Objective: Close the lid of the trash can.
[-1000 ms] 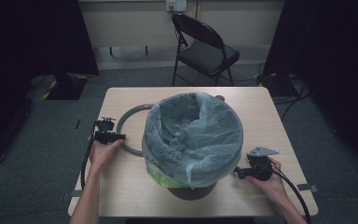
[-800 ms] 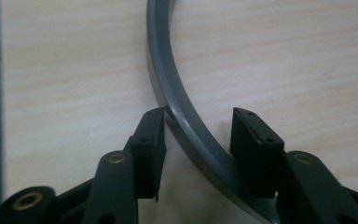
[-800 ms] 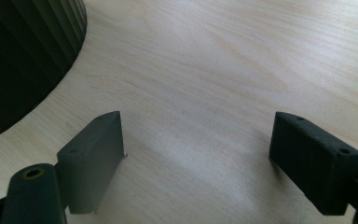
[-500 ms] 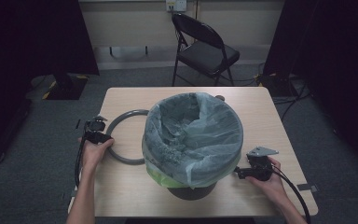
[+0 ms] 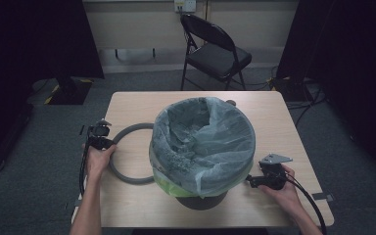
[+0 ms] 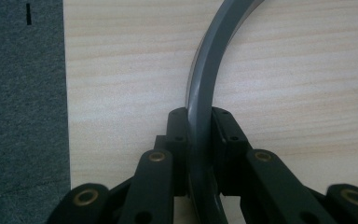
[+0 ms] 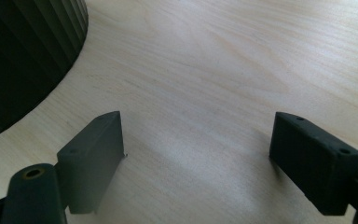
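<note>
A dark bin (image 5: pixel 203 198) lined with a pale plastic bag (image 5: pixel 203 139) stands in the middle of the table. A grey ring (image 5: pixel 127 147) lies flat to its left, partly tucked under the bag's overhang. My left gripper (image 5: pixel 105 143) is shut on the ring's left rim; in the left gripper view both jaws clamp the grey ring (image 6: pixel 200 116). My right gripper (image 5: pixel 249 182) rests on the table to the right of the bin, open, with bare wood between its fingers (image 7: pixel 93 158). The bin's ribbed dark wall (image 7: pixel 23 56) shows at the left of the right gripper view.
The wooden table (image 5: pixel 279 117) has its left edge close to my left gripper, with grey carpet (image 6: pixel 23 116) beyond. A black folding chair (image 5: pixel 215 54) stands behind the table. Cables trail from both grippers toward the front edge.
My left gripper has pulled the grey ring leftward, away from the bin, toward the table's left edge. The right gripper has stayed put.
</note>
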Available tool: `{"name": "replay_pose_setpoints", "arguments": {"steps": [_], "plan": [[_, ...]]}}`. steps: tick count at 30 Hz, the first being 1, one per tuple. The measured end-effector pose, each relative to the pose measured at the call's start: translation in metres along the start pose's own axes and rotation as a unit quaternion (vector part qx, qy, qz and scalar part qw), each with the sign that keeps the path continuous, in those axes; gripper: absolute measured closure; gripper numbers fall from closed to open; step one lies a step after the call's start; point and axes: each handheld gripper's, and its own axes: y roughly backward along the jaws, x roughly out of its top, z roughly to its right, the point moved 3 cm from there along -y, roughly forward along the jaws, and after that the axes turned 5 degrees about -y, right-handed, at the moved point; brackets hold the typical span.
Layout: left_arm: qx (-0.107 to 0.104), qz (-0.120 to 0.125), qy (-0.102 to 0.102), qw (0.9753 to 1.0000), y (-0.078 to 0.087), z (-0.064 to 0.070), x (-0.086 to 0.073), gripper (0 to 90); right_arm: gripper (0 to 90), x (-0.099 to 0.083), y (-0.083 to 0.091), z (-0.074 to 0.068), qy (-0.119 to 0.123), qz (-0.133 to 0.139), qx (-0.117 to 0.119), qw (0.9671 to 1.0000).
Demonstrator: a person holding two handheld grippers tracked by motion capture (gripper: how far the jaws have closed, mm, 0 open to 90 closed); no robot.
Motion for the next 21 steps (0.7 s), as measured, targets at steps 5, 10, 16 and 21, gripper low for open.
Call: {"name": "replay_pose_setpoints", "arguments": {"steps": [5,10,16,21], "plan": [[-0.006,0.013,0.007,0.9999,-0.001,-0.002,0.000,79.0,16.5,0.000,0.000,0.000,0.000,0.000,0.000,1.0000],[-0.020,0.027,0.020,0.9992,-0.002,-0.004,0.000,79.2,16.4,0.000,0.000,0.000,0.001,0.000,0.001,1.0000],[-0.029,0.049,0.031,0.9979,-0.001,-0.007,0.000,79.2,16.3,0.000,0.000,0.001,0.003,0.001,0.002,1.0000],[-0.036,0.075,0.039,0.9957,0.006,-0.014,0.000,79.3,16.3,0.000,-0.001,0.001,0.004,0.000,0.004,1.0000]]}}
